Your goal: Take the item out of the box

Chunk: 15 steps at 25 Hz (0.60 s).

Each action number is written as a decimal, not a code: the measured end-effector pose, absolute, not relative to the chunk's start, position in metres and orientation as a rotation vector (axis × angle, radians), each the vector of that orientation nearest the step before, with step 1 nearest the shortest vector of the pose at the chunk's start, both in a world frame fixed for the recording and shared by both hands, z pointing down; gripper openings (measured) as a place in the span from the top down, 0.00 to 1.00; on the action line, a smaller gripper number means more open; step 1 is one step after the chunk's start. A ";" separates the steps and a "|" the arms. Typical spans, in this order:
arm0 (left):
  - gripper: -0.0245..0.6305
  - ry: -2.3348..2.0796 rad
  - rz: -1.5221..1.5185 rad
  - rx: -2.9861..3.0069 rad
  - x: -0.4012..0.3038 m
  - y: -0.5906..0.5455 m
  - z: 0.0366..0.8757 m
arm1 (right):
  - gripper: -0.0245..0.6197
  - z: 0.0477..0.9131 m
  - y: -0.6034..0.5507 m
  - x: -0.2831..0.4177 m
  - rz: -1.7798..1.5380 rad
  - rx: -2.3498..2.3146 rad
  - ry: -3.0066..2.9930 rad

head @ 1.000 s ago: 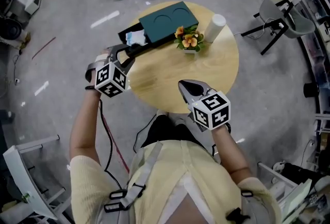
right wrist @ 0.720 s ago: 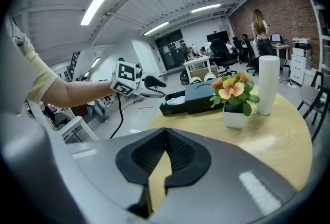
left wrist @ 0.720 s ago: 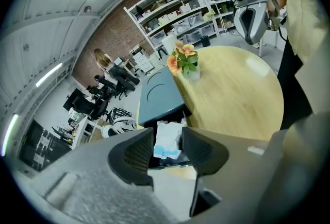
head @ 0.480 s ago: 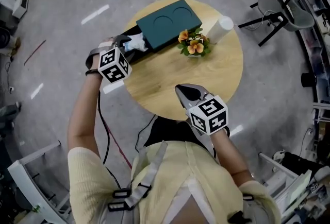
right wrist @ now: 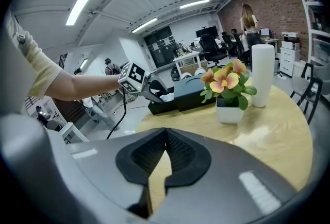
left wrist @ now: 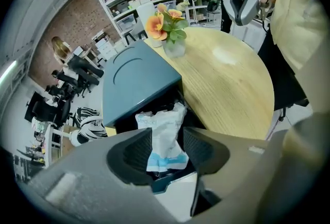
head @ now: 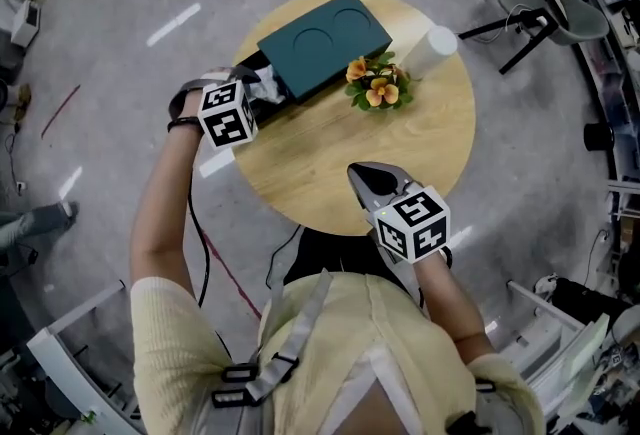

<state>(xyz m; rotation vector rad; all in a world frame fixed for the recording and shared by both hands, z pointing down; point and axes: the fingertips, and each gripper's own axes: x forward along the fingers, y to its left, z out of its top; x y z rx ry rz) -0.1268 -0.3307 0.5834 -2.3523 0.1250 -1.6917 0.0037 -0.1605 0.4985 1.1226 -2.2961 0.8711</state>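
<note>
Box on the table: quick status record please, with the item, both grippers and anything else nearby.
box: teal, on round table, black inner tray slid out at one end
item: white packet, lying in the open tray
left gripper: above tray, jaws just been opening, packet between them, not gripped
right gripper: shut, empty, near table edge
nearby: flower pot, white cylinder
</note>
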 end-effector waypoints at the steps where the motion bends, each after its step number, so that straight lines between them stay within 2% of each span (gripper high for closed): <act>1: 0.66 0.088 -1.708 -2.337 -0.127 -0.331 0.587 | 0.95 0.499 -0.161 0.004 0.876 1.128 -2.294; 15: 0.62 -0.133 -1.846 -2.320 -0.121 -0.335 0.612 | 0.95 0.510 -0.161 0.013 0.940 1.183 -2.235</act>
